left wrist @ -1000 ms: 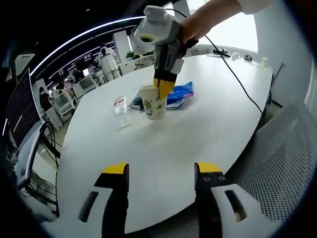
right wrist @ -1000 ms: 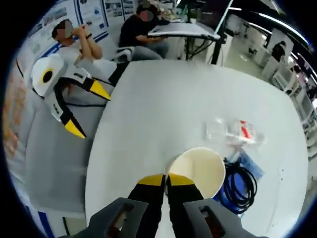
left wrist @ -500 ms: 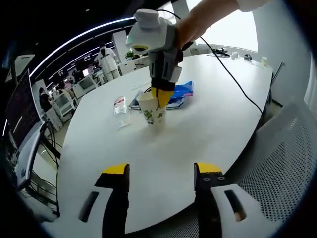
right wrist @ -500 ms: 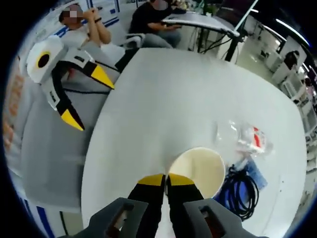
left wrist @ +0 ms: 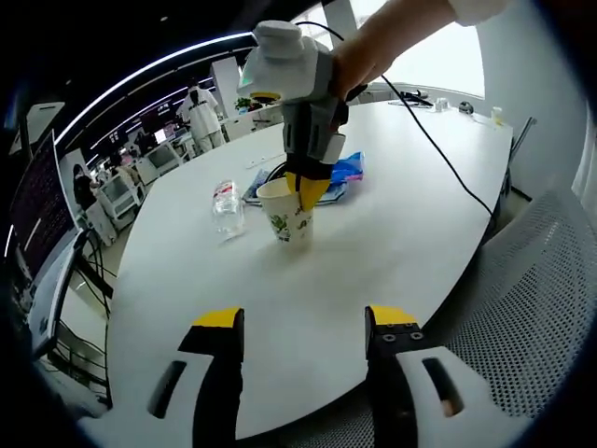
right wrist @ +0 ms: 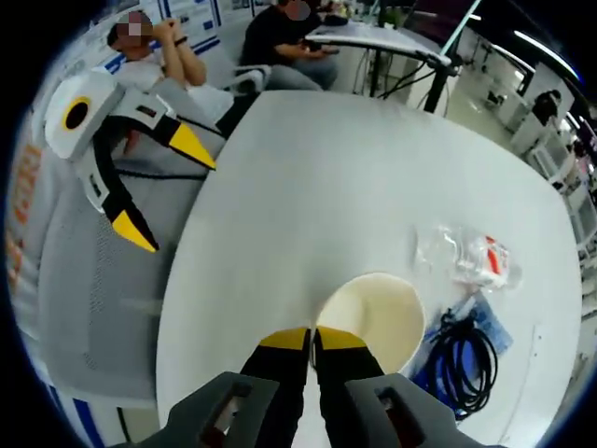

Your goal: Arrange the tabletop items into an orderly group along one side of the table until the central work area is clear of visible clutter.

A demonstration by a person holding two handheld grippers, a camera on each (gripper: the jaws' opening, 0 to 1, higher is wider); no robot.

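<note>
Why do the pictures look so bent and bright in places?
Left gripper view: the fisheye lens curves the white table, and the window behind the person's hand is blown out to white. Right gripper view: the table edge bulges, the paper cup sits sharp, and the clear plastic bottle looks soft and glinting.

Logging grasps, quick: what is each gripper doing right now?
Left gripper: open, holding nothing, off the table edge.
Right gripper: shut on the paper cup rim.
</note>
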